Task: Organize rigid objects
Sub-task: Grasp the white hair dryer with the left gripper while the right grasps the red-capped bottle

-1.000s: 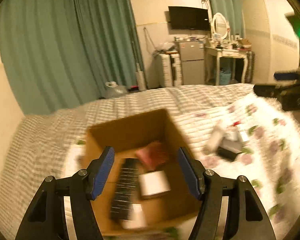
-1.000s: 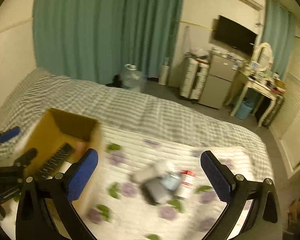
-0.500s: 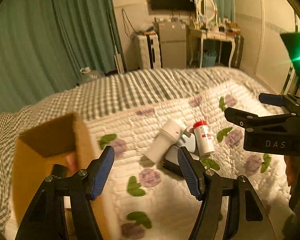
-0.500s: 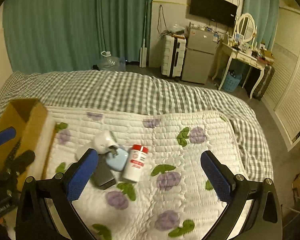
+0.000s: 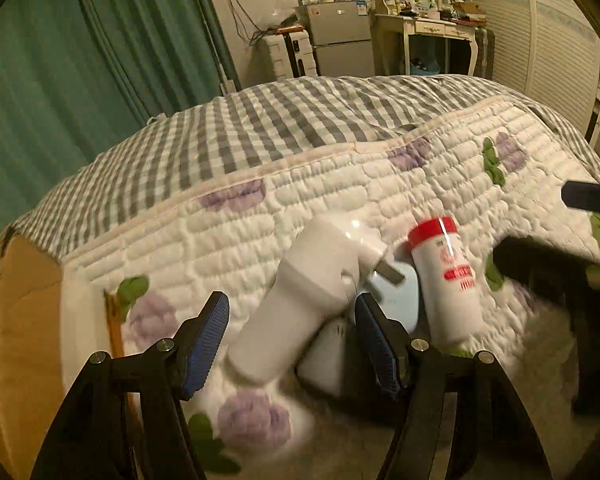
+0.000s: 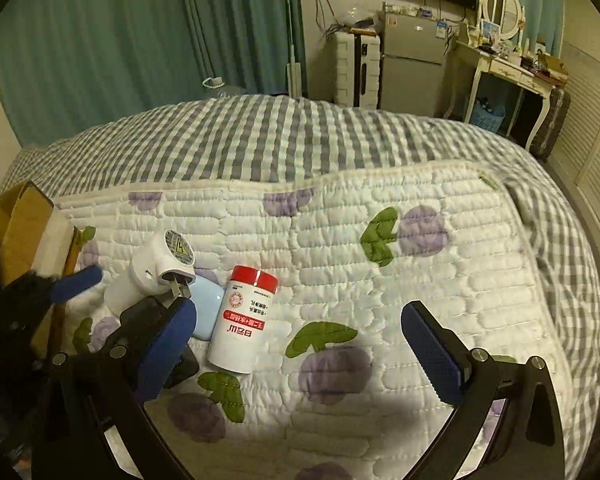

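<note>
Now, on the quilt: I work a small pile of hard objects beside a cardboard box point(image 5: 18, 320).
Left gripper point(image 5: 292, 336): my jaws are spread and empty, one pad on each side of the white plug-in device point(image 5: 300, 300), not yet closed on it.
Right gripper point(image 6: 296, 344): spread wide, holding nothing, hovering above the quilted mat point(image 6: 380, 272) to the right of the pile.
White plug-in device: lying on its side with its prongs toward the pale blue case point(image 6: 206, 306), which it touches.
Red-capped bottle point(image 6: 242, 320): on its side just beside the blue case.
Dark object: a black item lies under the pile; my own gripper hides most of it, so I cannot name it.
Box: at the left edge of the mat; its contents are not visible from either camera.
Progress: at least four things remain on the bed, so I judge the sorting unfinished.
Step in hand: closing on the white device looks like my next job.
</note>
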A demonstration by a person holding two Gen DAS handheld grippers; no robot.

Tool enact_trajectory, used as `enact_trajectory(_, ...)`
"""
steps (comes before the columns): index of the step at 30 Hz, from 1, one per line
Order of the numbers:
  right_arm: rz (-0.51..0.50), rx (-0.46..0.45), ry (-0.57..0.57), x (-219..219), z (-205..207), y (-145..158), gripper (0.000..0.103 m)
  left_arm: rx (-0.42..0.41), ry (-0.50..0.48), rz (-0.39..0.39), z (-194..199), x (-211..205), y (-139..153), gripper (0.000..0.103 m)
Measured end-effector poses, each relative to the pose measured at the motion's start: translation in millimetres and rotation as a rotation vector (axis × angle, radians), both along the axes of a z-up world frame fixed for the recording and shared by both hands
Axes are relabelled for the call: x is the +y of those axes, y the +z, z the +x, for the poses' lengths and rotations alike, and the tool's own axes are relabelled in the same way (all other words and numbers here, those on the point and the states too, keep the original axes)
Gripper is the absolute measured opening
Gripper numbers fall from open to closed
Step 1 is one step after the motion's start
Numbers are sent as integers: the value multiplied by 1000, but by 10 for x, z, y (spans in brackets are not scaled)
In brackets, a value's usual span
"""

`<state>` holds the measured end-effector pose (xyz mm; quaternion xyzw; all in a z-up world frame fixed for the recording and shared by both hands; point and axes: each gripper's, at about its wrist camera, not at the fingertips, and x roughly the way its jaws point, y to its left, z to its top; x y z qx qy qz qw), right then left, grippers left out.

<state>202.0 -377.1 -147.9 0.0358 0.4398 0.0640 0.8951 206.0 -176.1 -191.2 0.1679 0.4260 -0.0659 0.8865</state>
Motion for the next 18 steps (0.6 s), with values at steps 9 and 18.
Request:
enact_trajectory(9, -19, 10, 9, 73, 26, -57, 103, 24, -32, -54, 220, 52, -108, 44)
enact_trajectory(18, -39, 37, 18, 137, 60, -106, 95, -38, 49, -93, -154, 275, 198, 43)
